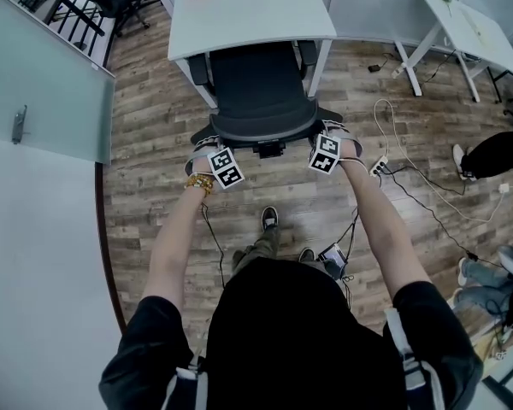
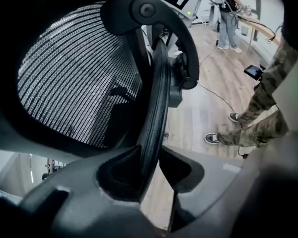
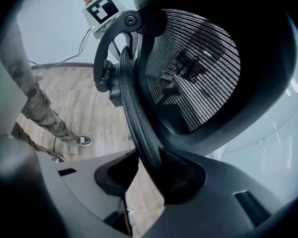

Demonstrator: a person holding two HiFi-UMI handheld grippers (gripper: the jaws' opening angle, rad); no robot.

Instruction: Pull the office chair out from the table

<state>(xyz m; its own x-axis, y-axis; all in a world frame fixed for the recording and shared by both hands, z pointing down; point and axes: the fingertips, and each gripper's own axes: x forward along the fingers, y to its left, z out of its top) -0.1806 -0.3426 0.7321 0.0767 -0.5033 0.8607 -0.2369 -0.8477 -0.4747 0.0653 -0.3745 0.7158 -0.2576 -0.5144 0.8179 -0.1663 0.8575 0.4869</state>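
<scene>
Chair (image 1: 261, 88) partly under table (image 1: 256, 15)

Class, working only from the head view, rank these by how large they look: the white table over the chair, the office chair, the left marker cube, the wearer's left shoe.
1. White table and office chair: too alike to rank.
2. Left marker cube.
3. Left shoe.

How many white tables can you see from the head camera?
2. The centre white table stands at the top middle, with the office chair partly under it. The second white table is at the upper right. Others may be hidden beyond the frame.
</scene>
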